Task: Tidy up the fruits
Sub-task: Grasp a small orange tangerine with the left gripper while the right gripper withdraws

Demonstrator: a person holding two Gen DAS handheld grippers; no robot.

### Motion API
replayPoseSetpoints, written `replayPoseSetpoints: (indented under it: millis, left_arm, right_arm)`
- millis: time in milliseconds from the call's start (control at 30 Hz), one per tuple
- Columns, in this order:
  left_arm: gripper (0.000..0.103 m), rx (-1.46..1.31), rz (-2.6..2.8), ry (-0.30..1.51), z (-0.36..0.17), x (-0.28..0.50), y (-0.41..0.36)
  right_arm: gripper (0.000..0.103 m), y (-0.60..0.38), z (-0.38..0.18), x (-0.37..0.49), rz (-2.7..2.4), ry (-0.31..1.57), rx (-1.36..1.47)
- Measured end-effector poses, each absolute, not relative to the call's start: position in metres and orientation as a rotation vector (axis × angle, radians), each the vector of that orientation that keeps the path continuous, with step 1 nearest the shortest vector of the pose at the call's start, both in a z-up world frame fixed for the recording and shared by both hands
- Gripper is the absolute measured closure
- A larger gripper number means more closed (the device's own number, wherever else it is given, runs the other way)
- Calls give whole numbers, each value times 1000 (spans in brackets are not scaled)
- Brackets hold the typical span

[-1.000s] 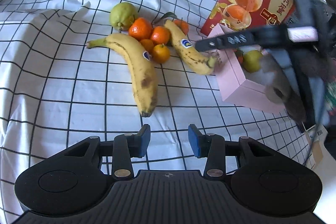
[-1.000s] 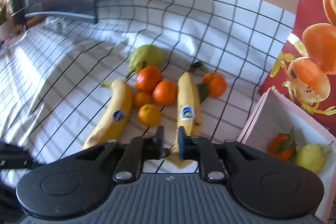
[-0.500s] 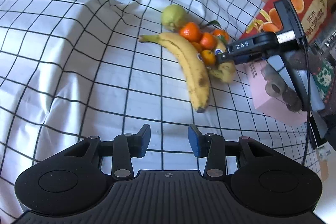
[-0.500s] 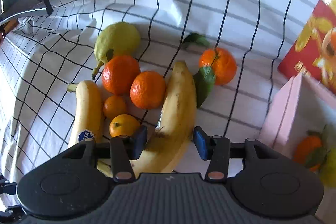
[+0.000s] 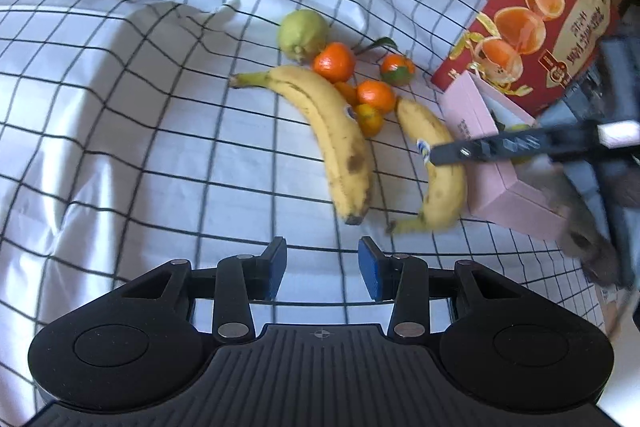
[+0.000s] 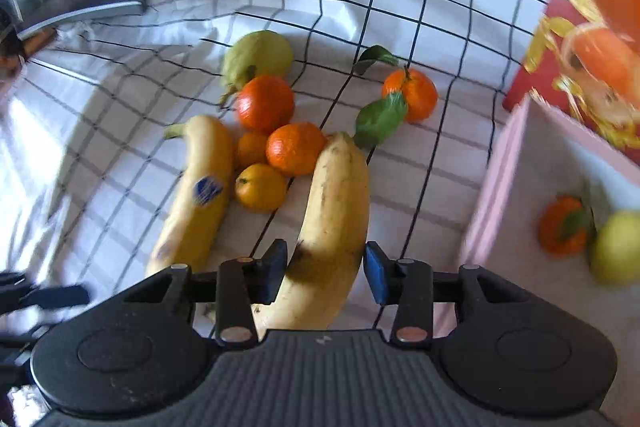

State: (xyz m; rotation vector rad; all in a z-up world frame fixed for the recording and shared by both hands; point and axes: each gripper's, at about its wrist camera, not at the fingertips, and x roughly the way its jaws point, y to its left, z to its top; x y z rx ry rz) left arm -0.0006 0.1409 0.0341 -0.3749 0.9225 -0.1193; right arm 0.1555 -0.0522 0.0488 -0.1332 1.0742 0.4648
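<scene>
Right gripper [image 6: 325, 265] jaws closing around banana [image 6: 336, 211], pink box [image 6: 516, 187] wall beside

From my left wrist view, the fruit sits on the checked cloth [image 5: 160, 155] covering the table. The long banana [image 5: 328, 131] lies left of the short banana [image 5: 440, 163], with mandarins [image 5: 370, 95] clustered between their far ends. The pear [image 5: 303, 33] rests behind that cluster. Right of the short banana, touching it or just beside it, stands the open box [image 5: 504, 187], and the printed carton [image 5: 532, 19] leans behind it. In my right wrist view, a mandarin [image 6: 560, 225] and a second pear [image 6: 618, 247] lie side by side in the box, and the short banana lies between my right gripper [image 6: 326, 269] fingers.
</scene>
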Motion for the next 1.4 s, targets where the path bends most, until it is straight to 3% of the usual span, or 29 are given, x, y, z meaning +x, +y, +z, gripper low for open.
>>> replayPoseSetpoints:
  millis: [33, 100, 367, 633, 767, 867, 967, 1200, 1400]
  left_arm:
    - [59, -370, -127, 923, 34, 1, 137]
    - [59, -358, -140, 913, 35, 5, 129]
    - [59, -200, -189, 802, 60, 36, 102]
    - [59, 117, -283, 827, 54, 100, 70]
    - [61, 176, -292, 847, 44, 113, 61]
    - [62, 214, -308, 868, 37, 121, 53]
    - [63, 298, -287, 885, 29, 129, 46]
    - [64, 297, -323, 937, 24, 141, 45]
    - [65, 114, -297, 916, 43, 129, 60]
  right_arm:
    - [66, -56, 53, 147, 479, 1069, -119]
    - [100, -64, 61, 127, 522, 1058, -90]
    - [99, -86, 65, 64, 552, 1016, -48]
    - [94, -125, 37, 13, 434, 1026, 32]
    - [83, -139, 24, -9, 356, 1029, 30]
    - [82, -146, 20, -19, 330, 1028, 34]
    - [68, -151, 19, -24, 301, 1022, 45]
    - [62, -149, 16, -26, 267, 1002, 15]
    - [57, -142, 15, -23, 279, 987, -5]
